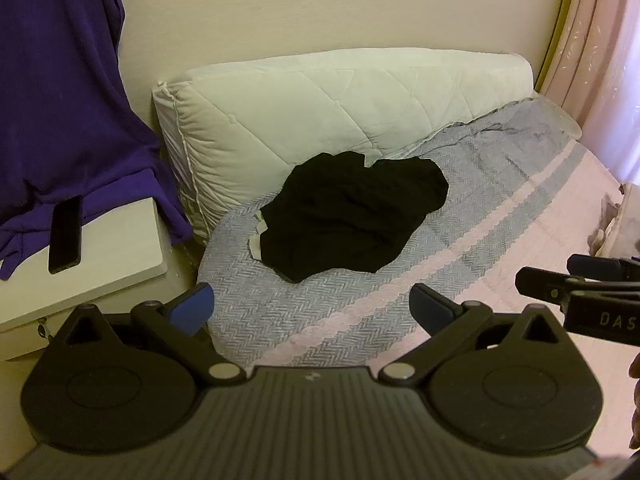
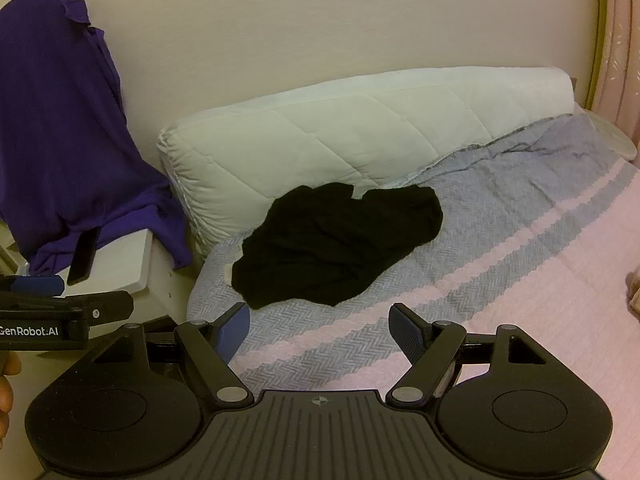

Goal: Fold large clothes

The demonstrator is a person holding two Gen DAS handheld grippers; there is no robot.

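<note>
Grippers, left gripper [image 1: 312, 306] and right gripper [image 2: 320, 330], hover spread wide and empty near the crumpled black garment [image 2: 340, 242] on the bedspread [image 2: 500, 240]; best pinch two separated edges, lifting to spread it.

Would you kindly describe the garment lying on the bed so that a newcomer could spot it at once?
Start at the long white quilted bolster against the wall at the head of the bed. Just in front of it, on the grey herringbone bedspread, lies the black garment, crumpled in a heap. It is the only black cloth on the bed, whereas the purple garment hangs over the white bedside table.
</note>
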